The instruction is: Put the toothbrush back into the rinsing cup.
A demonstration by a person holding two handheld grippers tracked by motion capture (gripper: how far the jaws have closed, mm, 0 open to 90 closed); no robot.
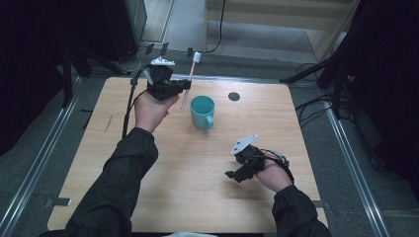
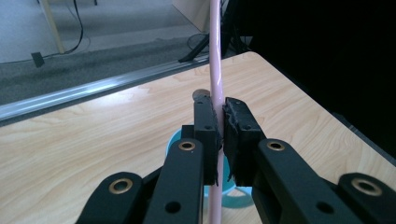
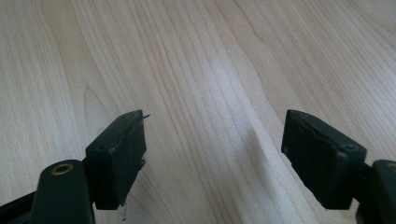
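Observation:
A pink toothbrush (image 1: 189, 81) with a white head stands nearly upright, held in the air just left of a teal mug (image 1: 202, 112) on the wooden table (image 1: 163, 177). My left gripper (image 1: 185, 85) is shut on its handle. In the left gripper view the pink handle (image 2: 215, 70) runs up between the closed jaws, with the mug's rim (image 2: 173, 141) showing below them. My right gripper (image 1: 230, 175) hovers low over the table's front right, open with nothing between its jaws. Its pads (image 3: 119, 151) stand wide apart over bare wood.
A small dark round hole (image 1: 234, 96) sits in the table top behind the mug. Metal rails run along the table's left and right sides, and cables and stand legs lie on the floor beyond the far edge.

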